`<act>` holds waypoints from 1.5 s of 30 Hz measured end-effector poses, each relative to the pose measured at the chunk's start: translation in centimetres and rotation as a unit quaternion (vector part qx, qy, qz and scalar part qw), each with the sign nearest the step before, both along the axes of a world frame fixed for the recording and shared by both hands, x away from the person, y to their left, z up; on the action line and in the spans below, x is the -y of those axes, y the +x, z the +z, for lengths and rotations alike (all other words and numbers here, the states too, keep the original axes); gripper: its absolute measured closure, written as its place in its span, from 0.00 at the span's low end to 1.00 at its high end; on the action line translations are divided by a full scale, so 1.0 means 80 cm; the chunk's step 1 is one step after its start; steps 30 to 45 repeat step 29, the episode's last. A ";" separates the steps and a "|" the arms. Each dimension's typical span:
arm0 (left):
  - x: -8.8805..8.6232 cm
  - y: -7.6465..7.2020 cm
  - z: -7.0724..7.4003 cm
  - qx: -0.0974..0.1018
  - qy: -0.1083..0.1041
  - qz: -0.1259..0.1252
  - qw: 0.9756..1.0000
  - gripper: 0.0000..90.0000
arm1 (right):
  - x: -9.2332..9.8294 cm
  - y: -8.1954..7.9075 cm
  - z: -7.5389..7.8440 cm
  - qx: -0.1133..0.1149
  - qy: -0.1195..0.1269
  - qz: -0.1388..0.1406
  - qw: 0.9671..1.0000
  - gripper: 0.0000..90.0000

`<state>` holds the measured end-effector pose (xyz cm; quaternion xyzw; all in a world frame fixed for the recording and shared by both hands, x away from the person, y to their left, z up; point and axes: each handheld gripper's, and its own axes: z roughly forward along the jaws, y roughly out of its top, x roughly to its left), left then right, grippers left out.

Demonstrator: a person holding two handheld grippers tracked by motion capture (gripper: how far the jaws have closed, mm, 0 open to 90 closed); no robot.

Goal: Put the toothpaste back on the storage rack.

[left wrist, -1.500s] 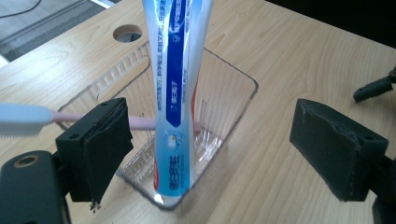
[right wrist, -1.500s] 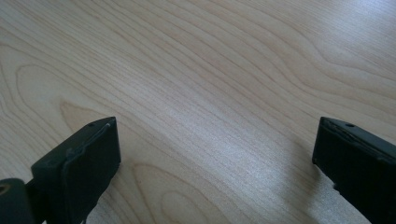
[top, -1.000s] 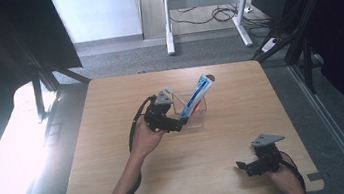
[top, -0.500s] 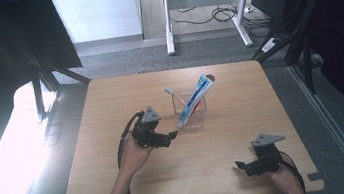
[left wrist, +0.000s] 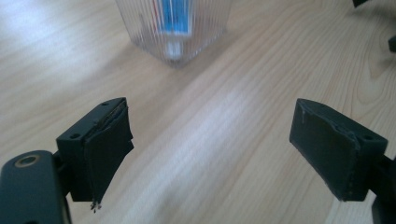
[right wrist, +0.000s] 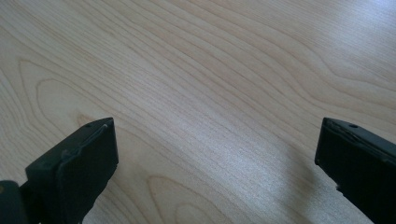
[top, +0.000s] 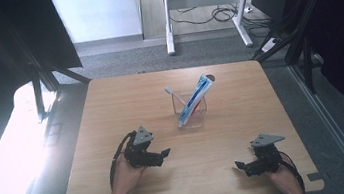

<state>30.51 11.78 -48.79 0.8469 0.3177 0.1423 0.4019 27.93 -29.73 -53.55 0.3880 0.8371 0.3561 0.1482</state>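
Left gripper [top: 166, 152], jaws wide apart and empty; clear ribbed plastic cup [left wrist: 173, 29] with blue-and-white toothpaste tube [top: 194, 98] ahead; right gripper [top: 238, 165] likewise spread over bare wood.

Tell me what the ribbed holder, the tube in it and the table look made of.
Holder: clear, glossy plastic or perhaps glass; the contents show through its ribbed wall. Tube: likely soft plastic, with smooth blue and white print. Table: pale wood or a wood-look laminate, with visible grain and a soft sheen.
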 end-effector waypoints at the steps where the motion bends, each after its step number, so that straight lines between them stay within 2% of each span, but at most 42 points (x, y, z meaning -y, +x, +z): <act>1: -0.001 -0.003 -0.002 -0.001 0.001 0.001 1.000 0.14 | 0.000 0.000 0.000 0.000 0.000 0.000 1.000 0.00; 5: -0.009 -0.015 -0.013 -0.010 -0.006 0.007 1.000 0.15 | 0.000 0.000 0.000 0.001 -0.002 0.001 1.000 0.00; 8: -0.013 -0.023 -0.020 -0.016 -0.001 0.012 1.000 0.15 | -0.001 0.000 0.000 0.000 -0.003 0.002 1.000 0.00; 16: -0.018 -0.040 -0.039 -0.029 0.028 0.017 0.999 0.15 | -0.002 -0.001 -0.001 0.001 -0.008 0.005 1.000 0.00; 23: -0.022 -0.047 -0.053 -0.042 0.058 0.019 0.997 0.15 | -0.004 -0.001 -0.001 0.002 -0.011 0.008 1.000 0.00; 29: -0.026 -0.046 -0.054 -0.054 0.052 0.028 0.997 0.15 | -0.004 -0.001 -0.002 0.001 -0.013 0.009 1.000 0.00; 45: -0.026 -0.046 -0.054 -0.054 0.052 0.028 0.997 0.15 | -0.004 -0.001 -0.002 0.001 -0.013 0.009 1.000 0.00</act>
